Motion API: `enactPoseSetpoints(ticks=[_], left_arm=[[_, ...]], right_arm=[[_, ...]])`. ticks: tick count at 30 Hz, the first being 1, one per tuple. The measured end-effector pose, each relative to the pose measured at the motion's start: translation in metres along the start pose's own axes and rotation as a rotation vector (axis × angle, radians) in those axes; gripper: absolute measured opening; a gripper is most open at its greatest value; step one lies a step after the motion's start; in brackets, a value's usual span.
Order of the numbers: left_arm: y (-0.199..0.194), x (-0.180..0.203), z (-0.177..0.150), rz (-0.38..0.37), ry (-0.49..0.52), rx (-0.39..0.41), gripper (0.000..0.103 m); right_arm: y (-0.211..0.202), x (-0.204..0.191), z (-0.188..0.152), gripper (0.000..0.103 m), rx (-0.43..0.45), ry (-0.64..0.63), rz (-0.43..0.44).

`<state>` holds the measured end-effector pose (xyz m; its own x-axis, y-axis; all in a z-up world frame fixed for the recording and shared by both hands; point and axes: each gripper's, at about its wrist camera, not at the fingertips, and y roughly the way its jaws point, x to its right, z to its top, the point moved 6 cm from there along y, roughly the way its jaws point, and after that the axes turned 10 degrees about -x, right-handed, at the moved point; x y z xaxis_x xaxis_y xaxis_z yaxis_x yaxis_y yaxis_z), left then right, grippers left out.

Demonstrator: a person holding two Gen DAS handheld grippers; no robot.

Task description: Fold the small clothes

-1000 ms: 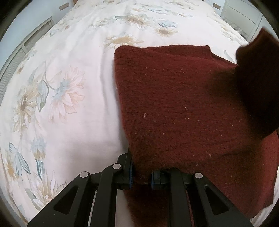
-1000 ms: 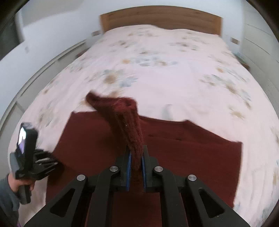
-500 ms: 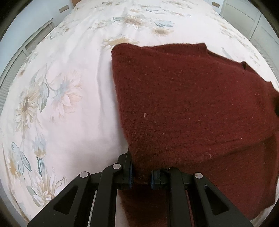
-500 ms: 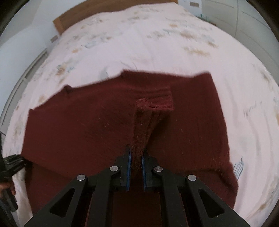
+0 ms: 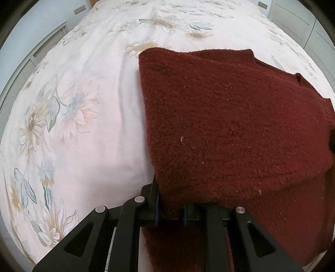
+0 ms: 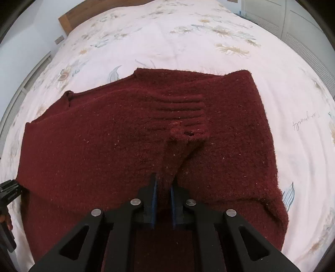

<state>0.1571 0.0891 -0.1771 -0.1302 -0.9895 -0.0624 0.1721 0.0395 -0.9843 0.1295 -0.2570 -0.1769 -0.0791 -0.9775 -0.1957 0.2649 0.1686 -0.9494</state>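
Observation:
A dark red knitted sweater (image 5: 230, 125) lies on the bed, its top layer doubled over the lower one. My left gripper (image 5: 170, 211) is shut on the sweater's near left edge. In the right wrist view the sweater (image 6: 104, 146) spreads wide, and its sleeve with the ribbed cuff (image 6: 184, 113) lies across the body. My right gripper (image 6: 163, 196) is shut on that sleeve, near its lower part. The left gripper (image 6: 9, 190) shows at the far left edge of the right wrist view.
The bed sheet (image 5: 83, 104) is white with a pale flower print and runs far beyond the sweater. A wooden headboard (image 6: 69, 18) stands at the far end. Cupboard doors (image 6: 293, 21) line the right side.
My right gripper has carried the raised sleeve down and laid it across the sweater's body. The sleeve no longer hangs in the left wrist view. My left gripper has stayed in place.

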Motion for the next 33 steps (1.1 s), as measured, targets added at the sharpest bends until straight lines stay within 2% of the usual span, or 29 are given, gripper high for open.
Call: enactPoseSetpoints(ticks=[4, 6, 8, 10, 12, 14, 15, 17, 18, 19, 21, 23, 25, 28, 30, 33], left_arm=[[0.000, 0.001, -0.001, 0.015, 0.001, -0.006, 0.019], [-0.002, 0.000, 0.000, 0.015, -0.009, -0.022, 0.020], [-0.007, 0.004, 0.003, 0.009, -0.023, -0.037, 0.024], [-0.013, 0.001, 0.003, 0.010, -0.032, -0.035, 0.040], [-0.024, -0.005, 0.001, 0.009, -0.046, -0.013, 0.050], [-0.037, -0.011, -0.001, -0.001, -0.070, 0.007, 0.069], [-0.043, -0.014, -0.002, -0.007, -0.080, 0.013, 0.079], [-0.056, -0.017, -0.003, -0.026, -0.098, 0.029, 0.082], [-0.063, -0.016, -0.003, -0.037, -0.104, 0.043, 0.090], [-0.069, -0.015, -0.002, -0.043, -0.103, 0.054, 0.101], [-0.082, -0.002, -0.001, -0.048, -0.085, 0.097, 0.102], [-0.091, 0.015, 0.005, -0.060, -0.053, 0.131, 0.102], [-0.094, 0.041, 0.013, -0.087, -0.018, 0.162, 0.102], [-0.080, 0.069, 0.016, -0.075, 0.039, 0.185, 0.102], [-0.059, 0.085, 0.023, -0.089, 0.064, 0.170, 0.102], [-0.031, 0.106, 0.022, -0.113, 0.087, 0.107, 0.102]], right_arm=[[-0.006, 0.003, -0.001, 0.030, -0.002, -0.015, -0.023], [-0.011, 0.005, -0.001, 0.044, 0.001, -0.018, -0.035], [-0.018, 0.011, -0.002, 0.063, 0.007, -0.031, -0.074], [-0.024, 0.015, -0.003, 0.069, 0.010, -0.046, -0.110], [-0.035, 0.023, -0.004, 0.072, 0.024, -0.043, -0.132], [-0.047, 0.027, -0.005, 0.082, 0.047, -0.039, -0.130], [-0.056, 0.027, -0.004, 0.082, 0.067, -0.040, -0.132], [-0.066, 0.024, -0.003, 0.084, 0.088, -0.054, -0.140], [-0.070, 0.020, -0.002, 0.085, 0.099, -0.065, -0.145], [-0.074, 0.013, -0.002, 0.087, 0.109, -0.082, -0.147], [-0.077, 0.000, -0.001, 0.092, 0.120, -0.112, -0.143], [-0.076, -0.017, -0.001, 0.102, 0.137, -0.149, -0.134], [-0.067, -0.034, -0.002, 0.103, 0.144, -0.191, -0.134], [-0.045, -0.055, -0.007, 0.103, 0.128, -0.237, -0.138], [-0.029, -0.062, -0.011, 0.103, 0.104, -0.253, -0.137], [-0.008, -0.060, -0.016, 0.103, 0.076, -0.256, -0.150]])
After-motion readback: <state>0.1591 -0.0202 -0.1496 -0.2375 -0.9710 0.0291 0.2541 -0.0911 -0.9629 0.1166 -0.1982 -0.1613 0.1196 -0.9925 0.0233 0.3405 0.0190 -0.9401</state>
